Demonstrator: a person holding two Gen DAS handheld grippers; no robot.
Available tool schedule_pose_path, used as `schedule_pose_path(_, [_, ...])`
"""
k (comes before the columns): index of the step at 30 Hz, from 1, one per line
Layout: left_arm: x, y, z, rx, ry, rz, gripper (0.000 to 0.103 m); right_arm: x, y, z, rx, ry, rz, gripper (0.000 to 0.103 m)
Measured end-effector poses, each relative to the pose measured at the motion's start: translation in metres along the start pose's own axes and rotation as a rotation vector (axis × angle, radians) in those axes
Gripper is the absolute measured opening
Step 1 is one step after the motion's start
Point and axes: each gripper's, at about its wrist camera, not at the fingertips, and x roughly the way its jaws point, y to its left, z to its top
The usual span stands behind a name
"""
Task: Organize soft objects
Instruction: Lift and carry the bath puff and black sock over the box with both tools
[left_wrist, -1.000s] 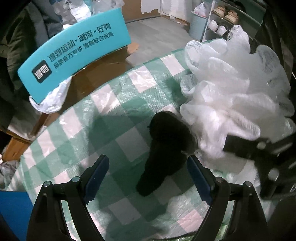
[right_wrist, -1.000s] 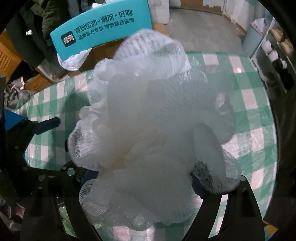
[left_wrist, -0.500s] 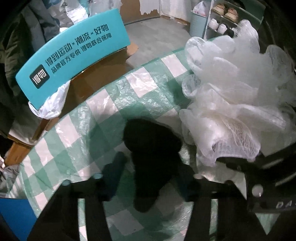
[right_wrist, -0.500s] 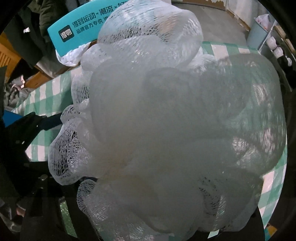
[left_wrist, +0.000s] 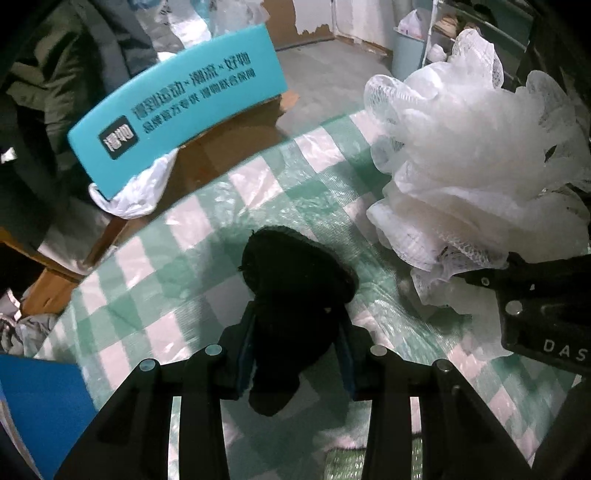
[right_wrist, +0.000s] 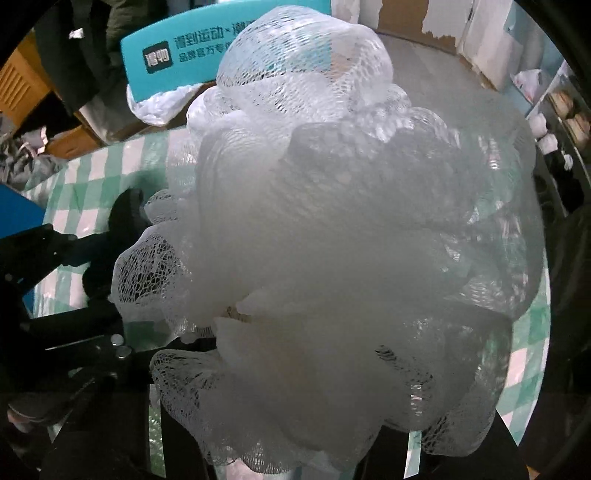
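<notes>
White mesh bath pouf (right_wrist: 332, 240), ruffled, translucent: right gripper (right_wrist: 295, 424) jaws just closed, pinching it. Black fuzzy soft item (left_wrist: 291, 295): left gripper (left_wrist: 297, 354) jaws pinching it above green-checked counter (left_wrist: 184, 258).

The surface (left_wrist: 192, 229) is wearing a green and white checked plastic cover. A blue flat thing (left_wrist: 33, 391) is lying at its left edge. Its far edge is curving round.

The teal box (left_wrist: 177, 122) carries dark Chinese print, "得到运动×潮流×好物" above a smaller blurred line, beside a dark square logo, while the right gripper (left_wrist: 546, 314) shows white letters "DAS".
</notes>
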Motion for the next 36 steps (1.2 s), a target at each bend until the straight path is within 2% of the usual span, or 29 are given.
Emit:
schedule_pose_path(7, [-0.03, 0.006, -0.01, -0.027, -0.028, 0.013, 0.039, -0.03, 0.004, -0.011, -0.015, -0.033, 0.001, 0.048])
schedule_pose_path(19, [-0.076, 0.027, -0.032, -0.071, -0.048, 0.059, 0.038, -0.067, 0.032, -0.015, -0.009, -0.09, 0.012, 0.048])
schedule_pose_path(36, [-0.135, 0.05, -0.067, -0.138, -0.112, 0.097, 0.038, -0.121, 0.063, -0.037, -0.077, -0.195, 0.062, 0.048])
